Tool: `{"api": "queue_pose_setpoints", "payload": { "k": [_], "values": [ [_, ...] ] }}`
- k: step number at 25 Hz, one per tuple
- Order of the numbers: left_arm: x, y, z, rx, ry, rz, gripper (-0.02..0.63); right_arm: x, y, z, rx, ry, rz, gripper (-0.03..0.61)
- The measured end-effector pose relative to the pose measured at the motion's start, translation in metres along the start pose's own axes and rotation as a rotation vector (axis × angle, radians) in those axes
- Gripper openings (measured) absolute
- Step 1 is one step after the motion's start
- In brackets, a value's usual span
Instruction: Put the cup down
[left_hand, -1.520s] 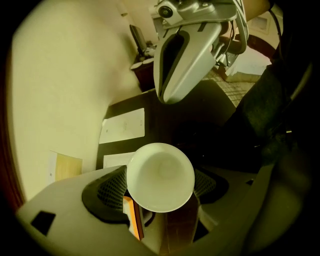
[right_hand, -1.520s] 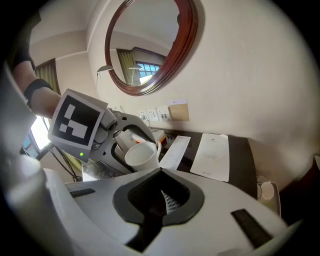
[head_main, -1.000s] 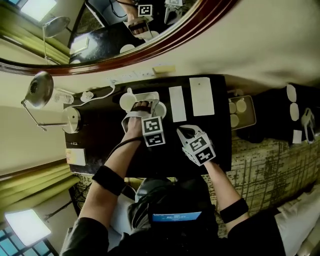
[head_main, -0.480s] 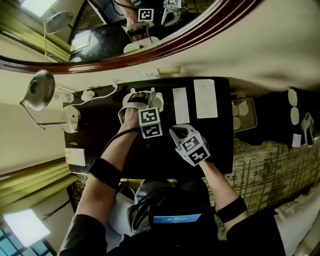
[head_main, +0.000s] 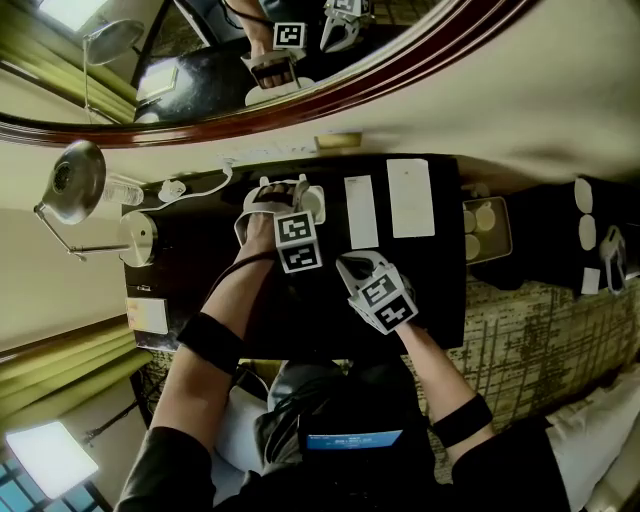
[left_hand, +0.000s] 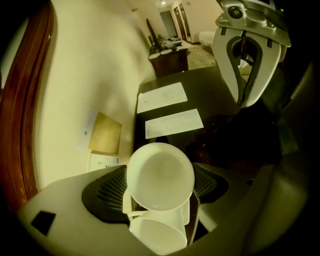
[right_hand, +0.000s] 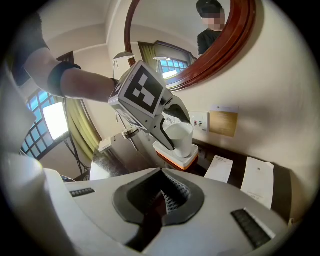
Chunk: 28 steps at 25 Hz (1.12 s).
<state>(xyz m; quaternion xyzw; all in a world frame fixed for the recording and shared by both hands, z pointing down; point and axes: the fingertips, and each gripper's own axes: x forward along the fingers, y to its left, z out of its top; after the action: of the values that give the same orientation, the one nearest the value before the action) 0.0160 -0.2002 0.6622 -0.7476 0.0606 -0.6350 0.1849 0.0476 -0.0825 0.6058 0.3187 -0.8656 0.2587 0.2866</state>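
Pale left gripper (head_main: 280, 188) and right gripper (head_main: 347, 265) bear black-and-white marker cubes (head_main: 298, 243) (head_main: 388, 300).

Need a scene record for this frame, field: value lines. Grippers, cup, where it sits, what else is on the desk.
left gripper: closed on the cup
right gripper: shut, empty, over the dark desk
cup: white, mouth up, at the white tray with an orange base; contact with it unclear
desk: two paper sheets beside the tray
surroundings: lamp at the desk's left end, wood-framed mirror on the wall
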Motion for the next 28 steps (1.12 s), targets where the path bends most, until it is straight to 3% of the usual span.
{"api": "queue_pose_setpoints", "payload": {
  "k": [12, 17, 28],
  "values": [
    [0.002, 0.001, 0.001, -0.043, -0.032, -0.014, 0.385, -0.003, -0.002, 0.0, 0.003, 0.003, -0.008, 0.002],
    [-0.003, 0.004, 0.005, -0.046, -0.062, 0.009, 0.434, -0.002, -0.001, 0.0, 0.007, 0.001, -0.011, 0.002],
    [-0.052, 0.01, -0.002, -0.065, -0.097, 0.07, 0.433, -0.002, 0.006, 0.014, -0.005, -0.007, -0.041, 0.002]
  ]
}}
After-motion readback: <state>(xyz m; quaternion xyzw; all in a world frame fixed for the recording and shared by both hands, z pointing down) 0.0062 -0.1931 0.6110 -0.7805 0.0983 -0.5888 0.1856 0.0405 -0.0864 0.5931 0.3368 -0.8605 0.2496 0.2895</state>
